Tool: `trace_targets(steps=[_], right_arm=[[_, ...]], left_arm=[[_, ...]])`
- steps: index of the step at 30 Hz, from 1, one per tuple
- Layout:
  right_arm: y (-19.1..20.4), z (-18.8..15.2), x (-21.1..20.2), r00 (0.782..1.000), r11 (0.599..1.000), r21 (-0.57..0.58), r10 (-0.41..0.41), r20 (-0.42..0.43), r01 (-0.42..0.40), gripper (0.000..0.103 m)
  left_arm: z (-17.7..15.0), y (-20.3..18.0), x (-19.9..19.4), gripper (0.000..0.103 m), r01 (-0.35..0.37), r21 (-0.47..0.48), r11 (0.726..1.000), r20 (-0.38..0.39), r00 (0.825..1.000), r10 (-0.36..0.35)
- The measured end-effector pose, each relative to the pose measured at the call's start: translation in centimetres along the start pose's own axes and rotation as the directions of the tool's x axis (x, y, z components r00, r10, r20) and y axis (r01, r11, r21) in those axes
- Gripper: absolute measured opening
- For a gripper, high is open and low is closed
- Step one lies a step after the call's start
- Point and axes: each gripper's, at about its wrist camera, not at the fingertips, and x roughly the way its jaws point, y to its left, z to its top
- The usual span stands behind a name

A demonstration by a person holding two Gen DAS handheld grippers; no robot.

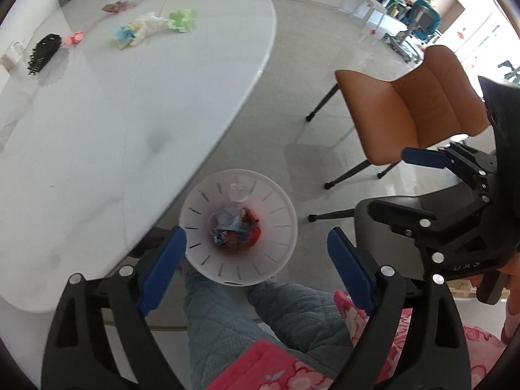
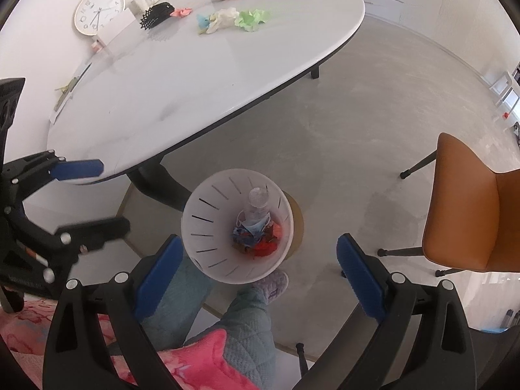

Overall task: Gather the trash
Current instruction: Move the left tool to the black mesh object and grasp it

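Observation:
A white slotted bin (image 1: 279,227) stands on the floor by the table, also in the right wrist view (image 2: 201,221). It holds a clear plastic bottle (image 2: 258,206), a blue face mask (image 2: 256,226) and red scraps. My left gripper (image 1: 256,243) is open and empty above the bin. My right gripper (image 2: 260,253) is open and empty above it too. On the white table (image 1: 113,113) lie crumpled green paper (image 1: 182,19), white and blue wads (image 1: 136,31), a pink scrap (image 1: 74,37) and a brown wrapper (image 1: 113,6). They also show in the right wrist view, the green paper (image 2: 252,18) among them.
A black spiky brush (image 1: 44,52) and a white mug (image 2: 141,1) sit on the table near a wall clock (image 2: 97,11). An orange chair (image 1: 412,110) stands to the right. The person's legs (image 1: 227,318) and slipper (image 2: 273,284) are beside the bin.

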Motion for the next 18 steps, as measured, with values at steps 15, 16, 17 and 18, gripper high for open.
trace_targets(steps=[15, 16, 17, 18], right_arm=[[0.4, 5.5, -3.7, 0.99, 0.999, 0.047, -0.006, 0.139, -0.001, 0.099], [0.6, 6.1, -3.8, 0.989, 0.999, 0.051, -0.005, 0.145, -0.002, 0.099], [0.9, 7.0, -3.9, 0.988, 0.998, 0.057, -0.006, 0.154, -0.002, 0.099], [1.3, 8.0, -4.0, 0.986, 0.998, 0.063, -0.007, 0.166, -0.003, 0.099]], left_arm=[[3.2, 10.1, -8.0, 0.094, -0.177, -0.179, 0.968, 0.164, 0.965, 0.207], [3.6, 11.3, -8.5, 0.094, -0.185, -0.197, 0.963, 0.171, 0.961, 0.219], [4.0, 12.2, -8.8, 0.094, -0.189, -0.211, 0.959, 0.175, 0.958, 0.227], [4.4, 13.4, -9.1, 0.094, -0.194, -0.225, 0.955, 0.18, 0.955, 0.237]])
